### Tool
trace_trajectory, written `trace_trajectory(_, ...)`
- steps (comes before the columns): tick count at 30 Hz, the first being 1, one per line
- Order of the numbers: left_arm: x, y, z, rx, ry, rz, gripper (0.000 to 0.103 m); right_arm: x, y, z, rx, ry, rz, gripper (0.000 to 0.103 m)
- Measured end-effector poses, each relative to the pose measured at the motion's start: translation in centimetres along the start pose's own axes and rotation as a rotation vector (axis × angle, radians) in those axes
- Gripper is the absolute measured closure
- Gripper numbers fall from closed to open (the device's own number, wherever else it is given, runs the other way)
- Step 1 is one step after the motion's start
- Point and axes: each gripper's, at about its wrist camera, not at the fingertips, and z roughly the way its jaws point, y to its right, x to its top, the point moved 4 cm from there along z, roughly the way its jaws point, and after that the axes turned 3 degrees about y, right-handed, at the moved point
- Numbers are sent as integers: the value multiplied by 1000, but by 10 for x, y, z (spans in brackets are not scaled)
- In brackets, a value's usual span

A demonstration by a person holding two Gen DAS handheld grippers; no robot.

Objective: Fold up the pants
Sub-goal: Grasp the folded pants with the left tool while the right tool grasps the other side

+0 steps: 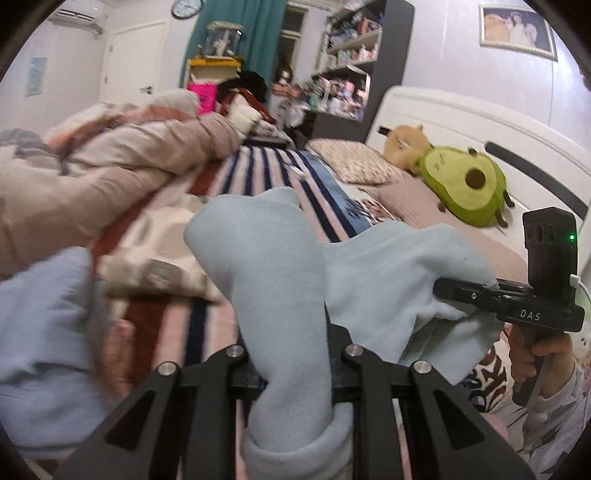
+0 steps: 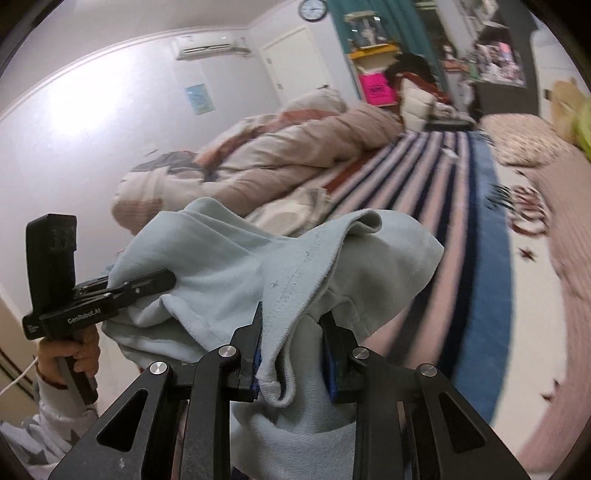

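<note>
The light blue pants point(image 1: 273, 266) fill the lower centre of both views, lifted above the bed; the left gripper point(image 1: 295, 354) is clamped on a bunched fold of them, and the right gripper point(image 2: 291, 354) pinches a seamed edge between its blue pads point(image 2: 330, 365), each seen side-on in the other's view; a hand point(image 1: 535, 358) grips the right tool's handle at lower right of the left view. A dark shelf unit point(image 1: 354, 62) at upper centre there is crammed with small items too blurred to name; below lies a striped bedsheet point(image 1: 258, 173); a rumpled beige duvet point(image 2: 295, 147) sits mid-frame; an avocado plush point(image 1: 465, 184) rests by the white headboard point(image 1: 480, 125) at right; a wall clock point(image 2: 313, 9) hangs at top.
</note>
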Motion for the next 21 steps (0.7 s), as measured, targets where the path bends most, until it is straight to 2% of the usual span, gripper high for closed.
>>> trace_trajectory(4,6,-39,-32,33,32,-23,87,19,-45,29,52,-8,-63,84)
trace_trajectory(13,17,-134,-90,161,95,-58,88,56,-139,106,159,-40,-177,84)
trace_trajectory(21,9,-222,-124,276,122,-142,88,71,-213,176,246,-61,-275,84)
